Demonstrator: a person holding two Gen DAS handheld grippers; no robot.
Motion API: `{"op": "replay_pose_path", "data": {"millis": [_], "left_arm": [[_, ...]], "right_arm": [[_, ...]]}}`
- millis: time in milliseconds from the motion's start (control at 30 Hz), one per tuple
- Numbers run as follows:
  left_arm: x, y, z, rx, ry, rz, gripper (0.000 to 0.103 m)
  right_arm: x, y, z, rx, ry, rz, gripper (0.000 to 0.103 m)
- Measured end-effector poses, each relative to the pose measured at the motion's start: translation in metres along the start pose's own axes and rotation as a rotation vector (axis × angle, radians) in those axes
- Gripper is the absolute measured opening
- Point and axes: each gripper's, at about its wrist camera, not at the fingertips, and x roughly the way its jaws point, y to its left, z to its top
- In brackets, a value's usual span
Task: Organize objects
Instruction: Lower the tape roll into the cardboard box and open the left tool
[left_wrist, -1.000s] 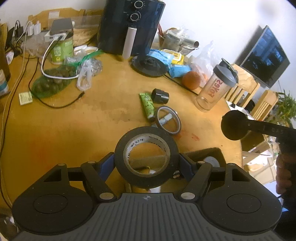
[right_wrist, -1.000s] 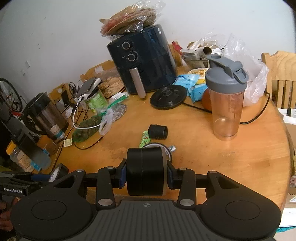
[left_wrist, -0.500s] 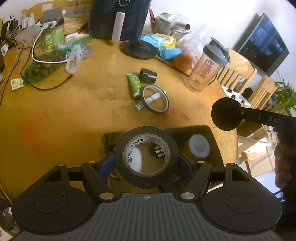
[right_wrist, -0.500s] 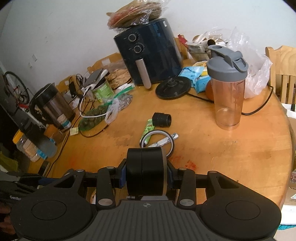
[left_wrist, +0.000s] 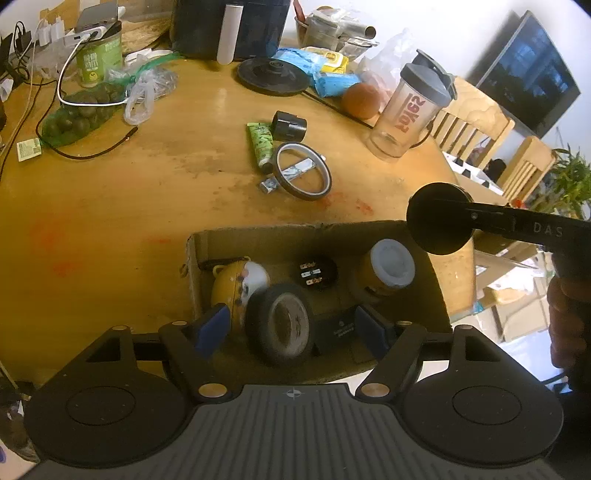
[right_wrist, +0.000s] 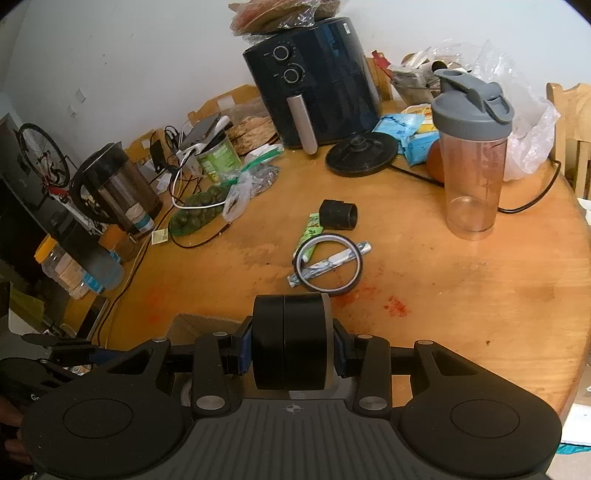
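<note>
- Round wooden table (left_wrist: 110, 206) fills both views, cluttered along the upper edge.
- Dark air fryer (right_wrist: 314, 88) stands at upper centre of the right view.
- Cardboard box (left_wrist: 229, 240) sits at lower centre of the left view.
- Left gripper (left_wrist: 291, 332) is opening; the blurred black tape roll (left_wrist: 282, 328) sits free between its fingers, over the box.
- Right gripper (right_wrist: 291, 350) pinches two black tape rolls (right_wrist: 291, 341).
</note>
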Motion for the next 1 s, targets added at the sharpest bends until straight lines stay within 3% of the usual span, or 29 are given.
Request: {"op": "replay_pose_path", "data": {"millis": [633,1000], "left_arm": [[-0.014,0.011,0.009,-0.037,-0.051,0.008,0.075],[-0.022,0.018,0.020,-0.067,-0.076,0.033,0.075]], "right_arm": [[0.025,0.026,0.008,-0.087,0.073,0.083,0.043],[0.048,0.040,0.004,-0.129,0.162,0.098,0.043]]}}
